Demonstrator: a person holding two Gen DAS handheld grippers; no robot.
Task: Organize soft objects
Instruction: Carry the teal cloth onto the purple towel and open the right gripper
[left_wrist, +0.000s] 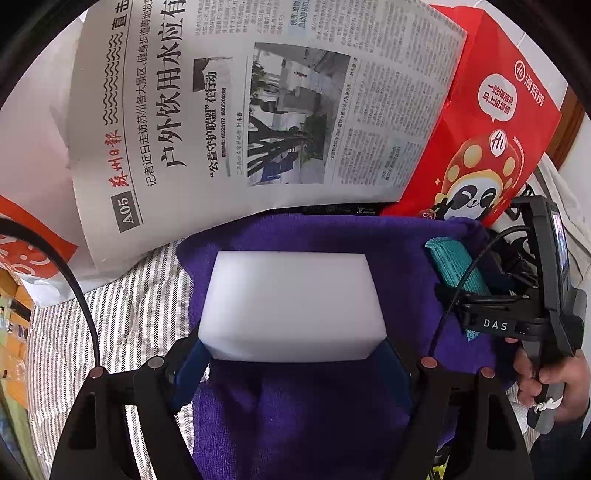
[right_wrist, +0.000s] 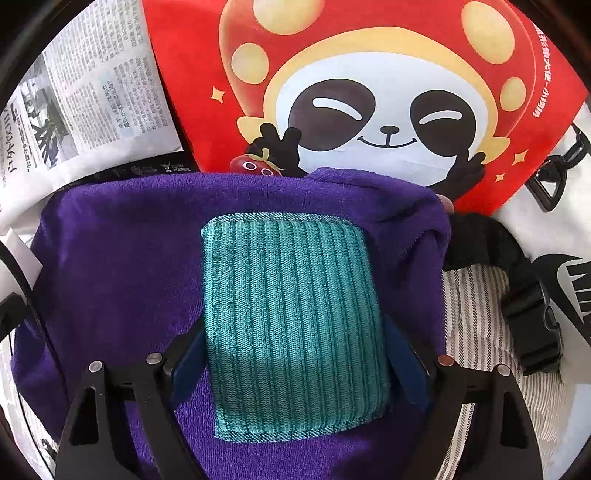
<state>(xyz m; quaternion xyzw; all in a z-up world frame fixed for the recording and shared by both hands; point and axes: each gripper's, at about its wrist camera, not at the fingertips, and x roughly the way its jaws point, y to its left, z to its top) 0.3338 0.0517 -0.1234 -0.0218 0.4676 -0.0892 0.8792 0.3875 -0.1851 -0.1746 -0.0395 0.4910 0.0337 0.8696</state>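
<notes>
A white foam sponge block (left_wrist: 291, 306) sits between the blue pads of my left gripper (left_wrist: 291, 354), which is shut on it over a purple towel (left_wrist: 306, 406). My right gripper (right_wrist: 295, 354) is shut on a folded teal ribbed cloth (right_wrist: 291, 321) above the same purple towel (right_wrist: 110, 258). In the left wrist view the right gripper (left_wrist: 491, 314) shows at the right edge with the teal cloth (left_wrist: 454, 269) in it.
A newspaper (left_wrist: 240, 110) and a red panda-print bag (left_wrist: 480, 147) lie behind the towel. Striped bedding (left_wrist: 122, 332) lies underneath. A white bag with black straps and a buckle (right_wrist: 532, 325) is at the right.
</notes>
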